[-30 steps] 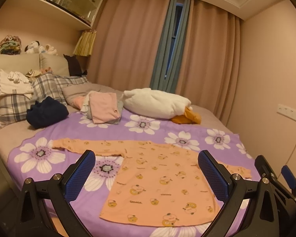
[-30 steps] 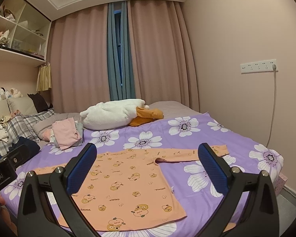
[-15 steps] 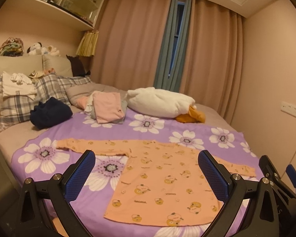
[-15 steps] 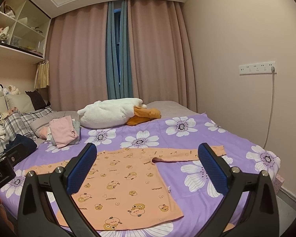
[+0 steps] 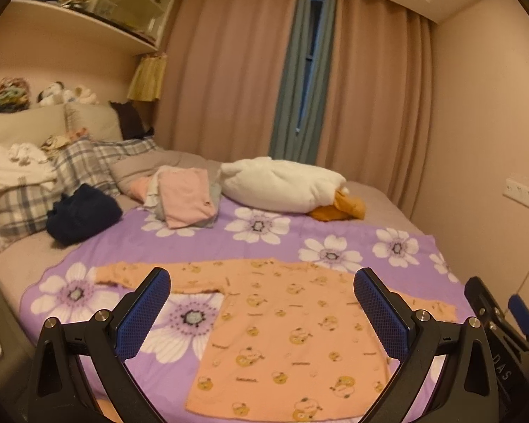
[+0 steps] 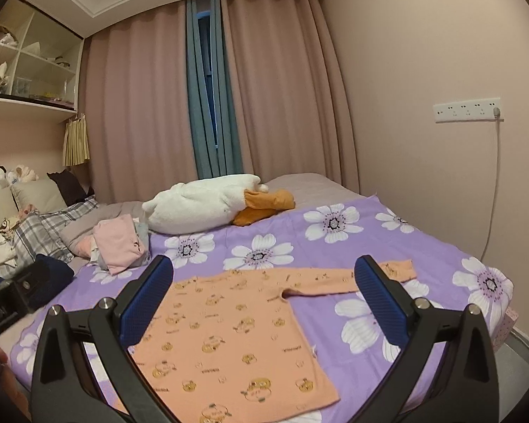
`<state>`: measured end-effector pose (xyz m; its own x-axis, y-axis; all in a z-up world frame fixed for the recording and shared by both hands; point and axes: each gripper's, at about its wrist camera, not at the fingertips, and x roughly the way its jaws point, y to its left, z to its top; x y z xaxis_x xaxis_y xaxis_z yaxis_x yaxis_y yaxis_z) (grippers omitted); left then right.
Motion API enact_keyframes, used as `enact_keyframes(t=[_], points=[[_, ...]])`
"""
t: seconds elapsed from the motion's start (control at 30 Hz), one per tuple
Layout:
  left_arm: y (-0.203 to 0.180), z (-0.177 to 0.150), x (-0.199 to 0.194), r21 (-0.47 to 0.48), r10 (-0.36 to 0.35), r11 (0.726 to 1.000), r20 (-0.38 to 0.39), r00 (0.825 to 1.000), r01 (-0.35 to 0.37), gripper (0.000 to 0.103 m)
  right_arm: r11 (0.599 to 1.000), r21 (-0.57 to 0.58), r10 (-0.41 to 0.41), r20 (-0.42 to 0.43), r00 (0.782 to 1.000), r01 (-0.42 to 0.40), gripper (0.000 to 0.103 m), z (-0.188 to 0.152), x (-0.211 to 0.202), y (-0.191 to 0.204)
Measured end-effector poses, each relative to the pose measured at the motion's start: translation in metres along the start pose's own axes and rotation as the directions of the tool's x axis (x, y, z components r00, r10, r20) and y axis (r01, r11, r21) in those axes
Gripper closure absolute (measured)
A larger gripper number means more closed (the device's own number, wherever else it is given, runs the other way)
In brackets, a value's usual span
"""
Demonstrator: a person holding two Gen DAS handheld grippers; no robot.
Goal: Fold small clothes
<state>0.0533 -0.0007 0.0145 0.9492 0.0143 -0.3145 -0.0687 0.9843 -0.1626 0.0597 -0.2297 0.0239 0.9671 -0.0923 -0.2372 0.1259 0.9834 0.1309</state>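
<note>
Small orange long-sleeved shirt with a printed cartoon pattern, spread flat on the purple flower-print blanket of the bed, sleeves out to either side and hem nearest the cameras. The shirt's long axis, sleeve tip to sleeve tip, runs crosswise to both sets of fingers; its body lies ahead of and below them. Left gripper: blue-padded fingers wide apart, holding nothing, clear of the cloth, the left sleeve just beyond the left pad. Right gripper: fingers likewise spread and empty, the right sleeve passing behind the right pad. Each gripper thus appears nearer its own sleeve, though fisheye distortion makes height above the cloth uncertain. No fold is yet made.
</note>
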Motion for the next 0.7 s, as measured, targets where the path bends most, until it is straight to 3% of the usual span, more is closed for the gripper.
enact_keyframes(t=[0.23,0.37,0.7], points=[[-0.003,0.033,0.021,-0.010,-0.058,0.998,-0.043,0.997,0.057,0.000,0.999,0.037,0.007,-0.015,1.000,-0.006,0.000,0.030,0.019,0.010],[-0.004,0.036,0.034,-0.025,-0.041,0.999,-0.110,0.993,0.039,0.000,0.999,0.037,0.028,-0.050,0.998,-0.026,0.000,0.042,0.032,0.018],[-0.002,0.035,0.041,-0.026,-0.036,0.999,-0.168,0.985,0.032,0.000,0.997,0.074,0.041,-0.102,0.994,-0.033,0.000,0.041,0.043,0.017]])
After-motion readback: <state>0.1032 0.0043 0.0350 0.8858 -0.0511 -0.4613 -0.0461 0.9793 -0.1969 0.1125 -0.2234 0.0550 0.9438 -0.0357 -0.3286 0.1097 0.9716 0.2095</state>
